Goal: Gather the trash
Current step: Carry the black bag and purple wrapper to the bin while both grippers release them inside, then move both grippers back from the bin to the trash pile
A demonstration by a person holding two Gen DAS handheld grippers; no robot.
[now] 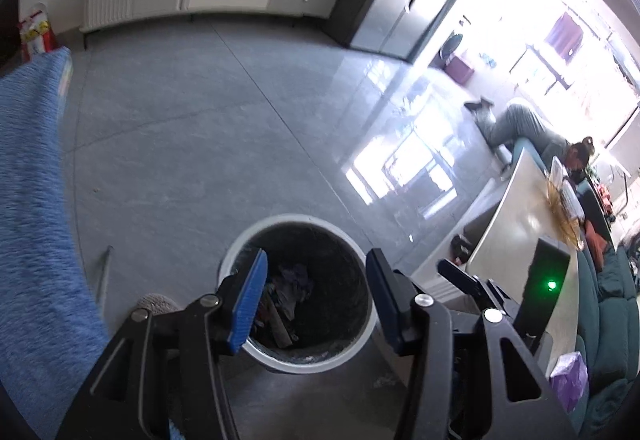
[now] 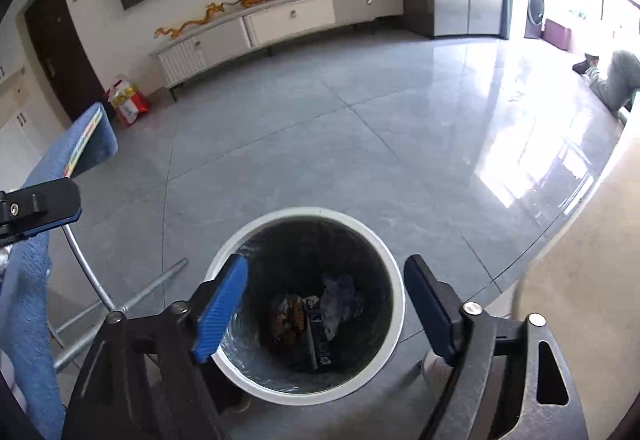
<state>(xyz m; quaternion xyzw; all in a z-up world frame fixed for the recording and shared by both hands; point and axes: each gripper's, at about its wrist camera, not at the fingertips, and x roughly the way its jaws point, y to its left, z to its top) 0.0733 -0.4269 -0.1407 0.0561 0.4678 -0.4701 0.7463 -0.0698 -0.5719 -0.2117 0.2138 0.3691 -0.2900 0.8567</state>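
- The left tongs (image 1: 316, 296) hang over the mouth of the trash bin (image 1: 240, 344), jaws parted with nothing between them.
- The right tongs (image 2: 326, 306) hang over the same bin, jaws spread wide and empty; the bin's white rim (image 2: 394, 328) shows between and around them.
- Inside the bin's dark liner lies the trash (image 2: 316, 316): a crumpled bluish-grey wad, a brown crinkled piece and a flat dark wrapper, all at the bottom.
- In the right wrist view, a finger of the left tongs juts in at the left edge, near a blue cloth (image 2: 28, 280) draped over a metal frame (image 2: 92, 284).
- To the right in the left wrist view, a pale surface (image 1: 516, 215) carries a black box with a green light (image 1: 544, 280); a purple bag (image 1: 570, 380) lies nearer the camera.
- The grey tiled floor (image 2: 320, 127) stretches away from the bin, glaring with window light on the right.
- A person (image 1: 536, 127) lies or sits low at the far side of the surface.
- Against the far wall stands a long white cabinet (image 2: 280, 27) bearing golden dragon figures (image 2: 216, 15), a red-and-white bag (image 2: 126, 103) on the floor at its left end.
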